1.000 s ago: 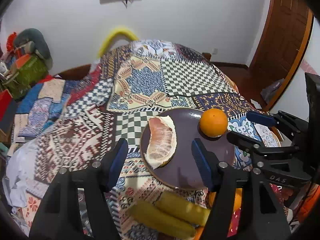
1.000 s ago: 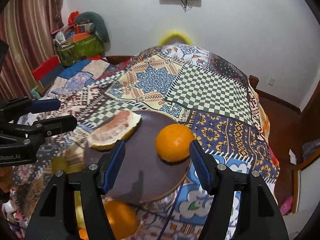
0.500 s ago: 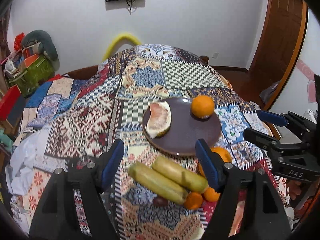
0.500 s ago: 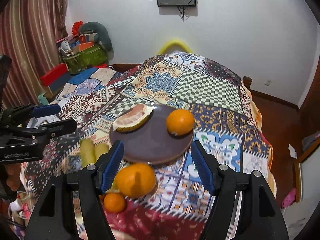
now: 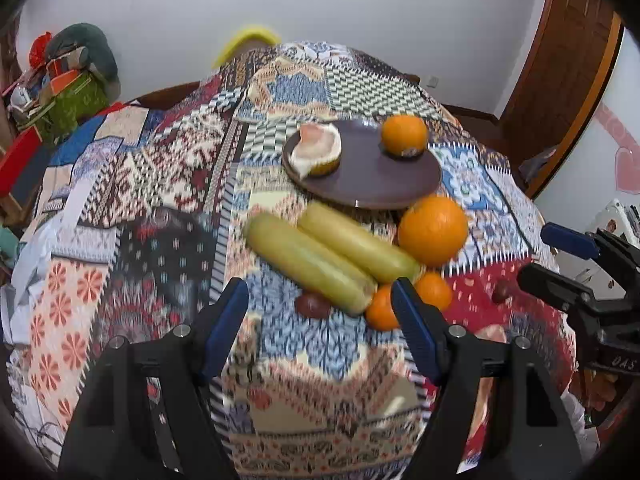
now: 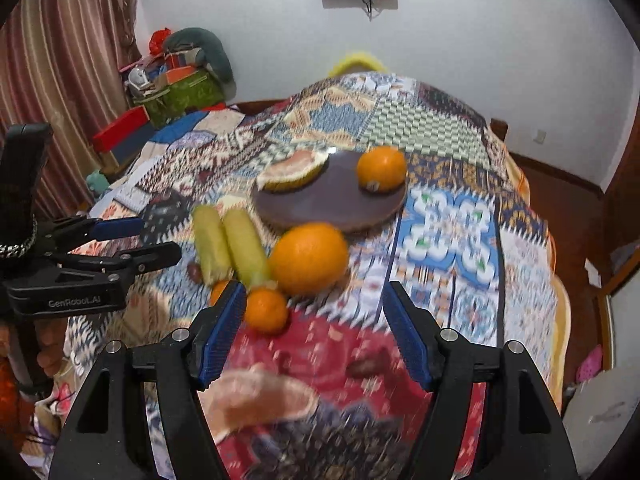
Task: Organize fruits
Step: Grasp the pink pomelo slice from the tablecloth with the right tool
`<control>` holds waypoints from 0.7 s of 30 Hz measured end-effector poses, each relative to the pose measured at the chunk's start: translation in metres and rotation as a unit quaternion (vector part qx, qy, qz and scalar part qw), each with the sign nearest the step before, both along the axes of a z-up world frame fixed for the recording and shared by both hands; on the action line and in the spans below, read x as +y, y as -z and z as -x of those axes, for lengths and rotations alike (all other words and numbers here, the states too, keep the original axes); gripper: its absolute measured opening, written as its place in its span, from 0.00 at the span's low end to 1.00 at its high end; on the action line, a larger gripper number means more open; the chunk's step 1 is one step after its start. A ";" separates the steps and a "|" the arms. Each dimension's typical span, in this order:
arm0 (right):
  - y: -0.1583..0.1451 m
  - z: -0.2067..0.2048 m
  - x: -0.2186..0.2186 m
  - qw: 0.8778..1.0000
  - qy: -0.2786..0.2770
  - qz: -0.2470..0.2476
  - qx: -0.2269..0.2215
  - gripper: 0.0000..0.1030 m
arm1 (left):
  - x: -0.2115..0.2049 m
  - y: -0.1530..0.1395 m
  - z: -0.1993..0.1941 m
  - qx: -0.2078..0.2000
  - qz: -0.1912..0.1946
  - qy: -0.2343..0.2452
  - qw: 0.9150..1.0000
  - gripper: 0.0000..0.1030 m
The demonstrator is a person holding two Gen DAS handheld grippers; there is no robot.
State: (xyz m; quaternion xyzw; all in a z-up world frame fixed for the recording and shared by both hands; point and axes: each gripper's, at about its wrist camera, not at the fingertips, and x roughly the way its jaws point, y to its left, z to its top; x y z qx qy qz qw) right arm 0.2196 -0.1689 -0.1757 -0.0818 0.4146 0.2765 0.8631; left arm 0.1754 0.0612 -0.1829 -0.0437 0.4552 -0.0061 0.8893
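Both empty: left gripper (image 5: pixel 320 316) spread, right gripper (image 6: pixel 312 328) spread. Loose fruit just beyond the tips, near side of the dark round plate (image 5: pixel 360 188). Two yellow-green bananas (image 5: pixel 324 256) slanting far-left to near-right, nearer the left; big orange (image 6: pixel 310 258) nearer the right.

"GenRobot.AI" on left hand-held gripper (image 6: pixel 160 240) body; "DAS" on right hand-held gripper (image 5: pixel 560 260) body.

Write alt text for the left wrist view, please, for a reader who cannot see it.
An open left gripper hangs empty above a patchwork cloth. Beyond it lie two yellow-green fruits, a large orange, and a brown plate holding a pomelo piece and an orange.
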 end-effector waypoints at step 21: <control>0.051 0.044 -0.015 0.996 0.008 0.085 0.038 0.68 | -0.033 0.045 0.044 0.055 0.009 0.048 0.997 0.72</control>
